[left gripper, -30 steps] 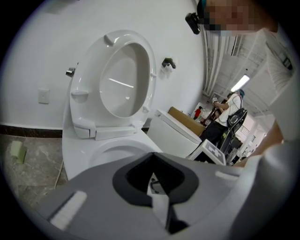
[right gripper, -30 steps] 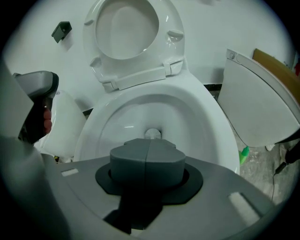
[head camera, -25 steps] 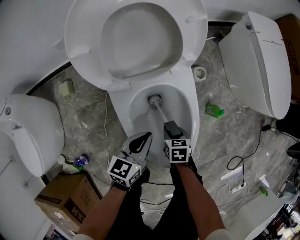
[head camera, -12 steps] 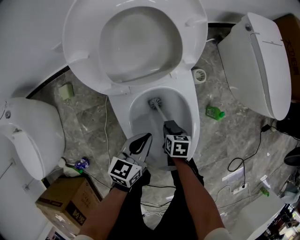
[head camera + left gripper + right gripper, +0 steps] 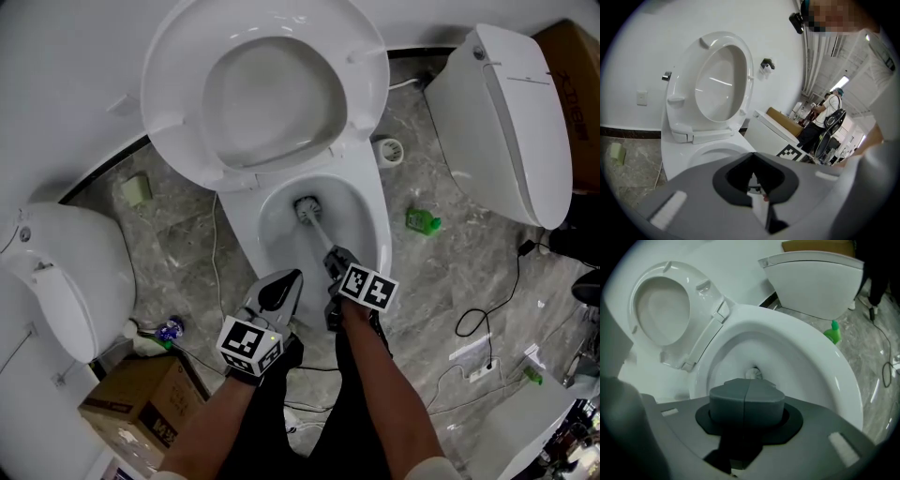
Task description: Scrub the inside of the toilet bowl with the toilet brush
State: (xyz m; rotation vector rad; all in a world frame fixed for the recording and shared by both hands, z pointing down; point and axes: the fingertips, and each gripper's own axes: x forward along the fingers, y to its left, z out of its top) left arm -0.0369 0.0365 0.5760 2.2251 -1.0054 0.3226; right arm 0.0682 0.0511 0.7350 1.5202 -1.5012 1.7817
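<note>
While the right gripper (image 5: 335, 259) is clamping the handle of the toilet brush (image 5: 307, 208), jaws pressed together around the shaft, the bristle head is sitting low inside the toilet bowl (image 5: 377, 225), against the rear wall near the outlet. The right gripper view is bearing this out: jaws meeting along one seam, pale bristles showing just past them, deep in the basin. The handle is slanting up from the head toward the person, crossing above the bowl's near slope.

The left gripper (image 5: 280, 287) is hanging idle just beside the right one, over the front lip of the bowl. Its jaws are drawn together at the tips and carrying nothing (its own view is looking past them at the rim and the raised seat). The seat and lid (image 5: 267, 89) are standing up against the wall, leaving the bowl open.

Progress, as a judgement: scrubbing is under way, neither just starting nor finishing. The brush is working at the back of the bowl. The porcelain is looking evenly white, with no foam or staining showing, so how much of the wall is already covered is not readable here. Probably remaining: side walls, the front slope nearest the person, under the rim, then lifting the brush out.

Surroundings: a green bottle (image 5: 424, 221) is lying on the marble floor (image 5: 178, 234) right of the bowl, well apart; a cardboard box (image 5: 141, 405) is sitting at lower left; a second toilet (image 5: 506, 122) is standing at right and a third toilet (image 5: 56, 272) at left
</note>
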